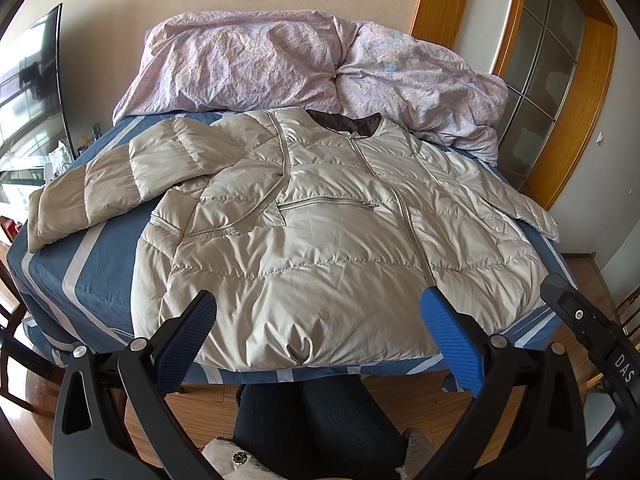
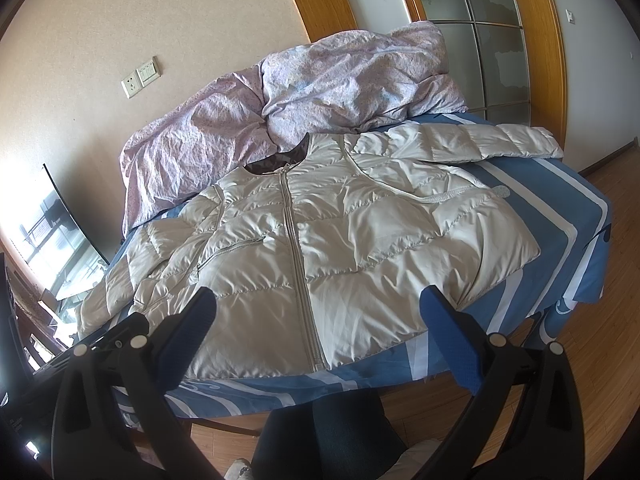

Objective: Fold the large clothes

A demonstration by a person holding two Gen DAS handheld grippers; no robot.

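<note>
A beige quilted puffer jacket (image 1: 320, 236) lies front-up and zipped on the bed, collar towards the far wall. Its left sleeve (image 1: 116, 176) stretches out to the left bed edge. In the right wrist view the same jacket (image 2: 340, 240) shows its other sleeve (image 2: 480, 144) spread towards the right. My left gripper (image 1: 318, 320) hovers open above the jacket's hem, nothing between its blue pads. My right gripper (image 2: 318, 316) is open too, held above the hem near the zipper's lower end. Neither one touches the fabric.
A crumpled lilac duvet (image 1: 304, 64) fills the head of the bed. The blue striped sheet (image 1: 92, 276) shows around the jacket. A person's dark-trousered legs (image 1: 316, 424) stand at the bed's foot. A wooden-framed glass door (image 2: 488, 40) is at the right, a TV screen (image 1: 32, 76) at the left.
</note>
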